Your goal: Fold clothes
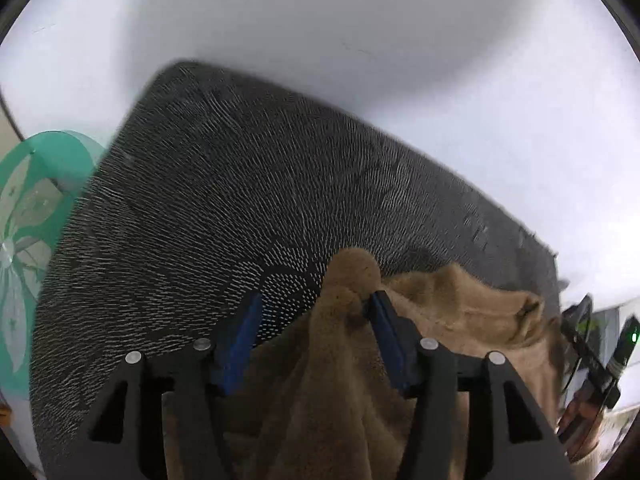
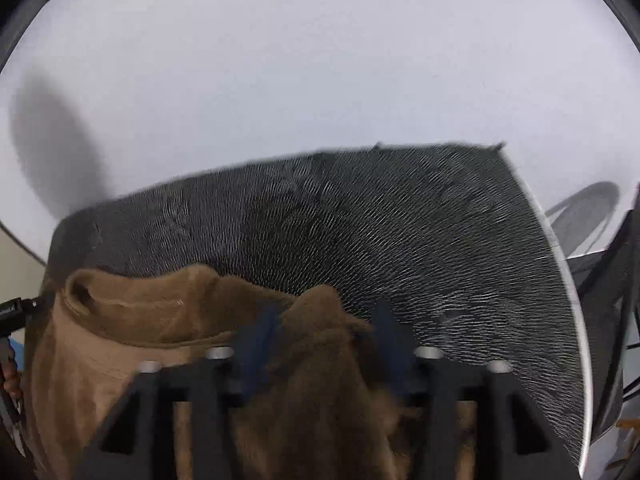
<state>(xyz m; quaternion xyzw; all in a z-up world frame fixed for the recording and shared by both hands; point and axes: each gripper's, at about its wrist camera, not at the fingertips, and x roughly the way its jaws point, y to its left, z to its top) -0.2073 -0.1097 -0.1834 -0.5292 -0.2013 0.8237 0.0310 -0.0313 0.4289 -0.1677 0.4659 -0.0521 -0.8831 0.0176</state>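
Note:
A fuzzy brown garment (image 1: 448,308) lies bunched at the near edge of a dark patterned mat (image 1: 224,200). In the left wrist view my left gripper (image 1: 316,300) stands wide apart, and a hump of the brown cloth rises between its blue pads (image 1: 244,328) without being pinched. In the right wrist view the brown garment (image 2: 160,312) shows its collar opening at left. My right gripper (image 2: 324,316) also stands apart, with a fold of the cloth heaped between its fingers over the mat (image 2: 400,220).
The mat lies on a white table (image 1: 360,40). A green round object (image 1: 36,208) with a leaf pattern stands at the left edge. The right gripper's body (image 1: 596,356) shows at right in the left wrist view. Dark frame parts (image 2: 612,280) stand at right.

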